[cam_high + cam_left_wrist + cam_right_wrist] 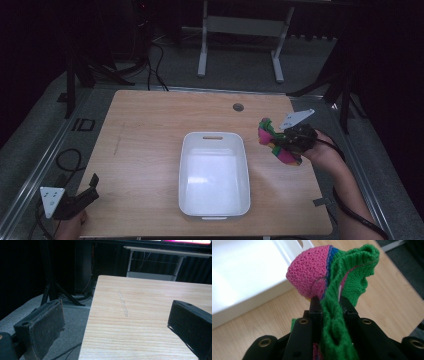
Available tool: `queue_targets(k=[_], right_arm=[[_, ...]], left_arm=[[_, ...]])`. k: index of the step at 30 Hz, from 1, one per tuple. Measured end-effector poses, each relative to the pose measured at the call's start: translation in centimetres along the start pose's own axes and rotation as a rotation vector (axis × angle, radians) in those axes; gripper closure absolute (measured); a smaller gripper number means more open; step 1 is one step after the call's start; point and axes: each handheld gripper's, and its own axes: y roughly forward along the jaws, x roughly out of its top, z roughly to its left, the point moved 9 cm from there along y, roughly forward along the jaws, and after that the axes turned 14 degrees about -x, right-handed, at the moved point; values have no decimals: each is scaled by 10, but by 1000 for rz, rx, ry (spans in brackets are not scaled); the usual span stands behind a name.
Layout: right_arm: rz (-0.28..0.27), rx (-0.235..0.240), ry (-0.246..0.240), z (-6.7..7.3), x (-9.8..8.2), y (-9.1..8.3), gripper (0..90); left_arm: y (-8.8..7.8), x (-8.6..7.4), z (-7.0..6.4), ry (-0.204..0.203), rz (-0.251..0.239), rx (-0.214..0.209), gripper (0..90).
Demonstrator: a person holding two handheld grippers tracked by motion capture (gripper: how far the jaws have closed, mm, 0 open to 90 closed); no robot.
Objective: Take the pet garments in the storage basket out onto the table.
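A knitted sock (272,141) in pink and green with a blue stripe hangs above the table's right side, just right of the white bin (214,205). My right gripper (287,142) is shut on it. In the right gripper view the sock (329,287) is pinched between the two black jaws, its pink toe bulging above them toward the bin (244,300). My left gripper (89,189) rests at the table's front left corner. Its two padded jaws stand wide apart in the left gripper view, with bare wood between the fingers (47,322).
The white rectangular bin sits in the middle of the wooden table (145,130), with nothing in it. A round grommet hole (238,107) lies near the far edge. White table legs (202,55) and dark stands and cables stand beyond the table.
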Motion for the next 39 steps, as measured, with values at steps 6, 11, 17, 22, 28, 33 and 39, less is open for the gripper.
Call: queue_targets(k=[6,11,17,22,28,33,39], right_arm=[[45,0,14,5,-18,26,756],[90,-4,35,11,-39,54,755],[104,-23,54,14,-49,75,755],[121,-42,88,15,-57,99,753],[164,-15,76,29,-66,119,745],[164,3,100,35,-69,128,735],[174,-1,94,31,-66,119,651]], left_arm=[[0,0,0,-1,-1,0,12],[0,0,0,0,0,1,12],[0,0,0,2,1,3,12],[0,0,0,-1,0,2,12],[0,0,0,-2,-1,0,12],[0,0,0,-1,-1,1,12],[0,0,0,-1,-1,0,12]])
